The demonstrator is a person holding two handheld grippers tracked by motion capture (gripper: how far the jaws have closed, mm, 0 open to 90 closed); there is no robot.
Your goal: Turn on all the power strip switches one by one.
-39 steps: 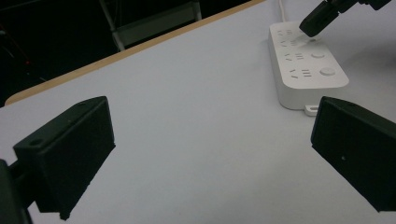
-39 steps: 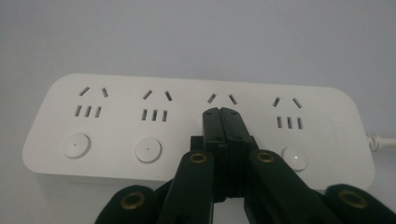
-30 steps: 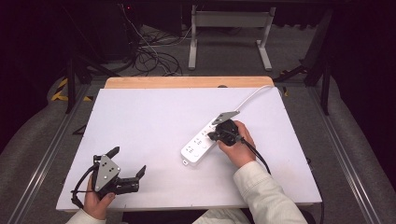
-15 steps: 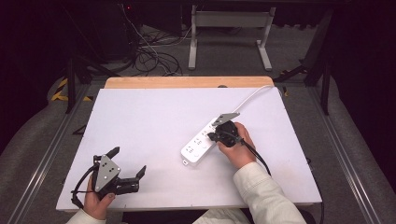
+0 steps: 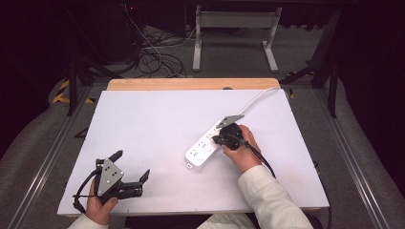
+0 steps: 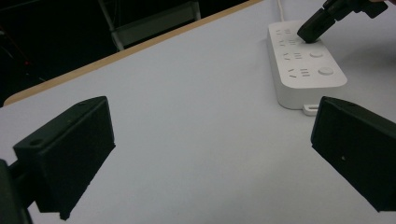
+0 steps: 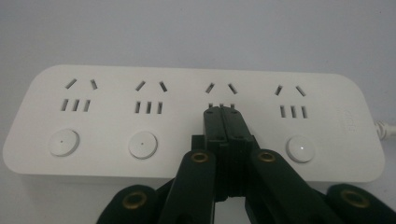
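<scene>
A white power strip (image 5: 201, 150) with several sockets and round buttons lies right of centre on the white table (image 5: 143, 119). My right gripper (image 5: 217, 140) is shut, nothing between its jaws. In the right gripper view its closed tips (image 7: 222, 113) rest on the power strip (image 7: 116, 121) where the third button sits, hiding it. The left gripper view shows the power strip (image 6: 303, 70) with that right gripper (image 6: 310, 33) touching down on it. My left gripper (image 5: 131, 164) is held open near the table's front left, empty, its jaws wide apart (image 6: 210, 140).
The strip's white cable (image 5: 258, 98) runs to the far right edge of the table. A wooden strip (image 5: 191, 84) borders the far edge. Behind the table are tangled floor cables (image 5: 157, 57) and a metal stand (image 5: 234, 33).
</scene>
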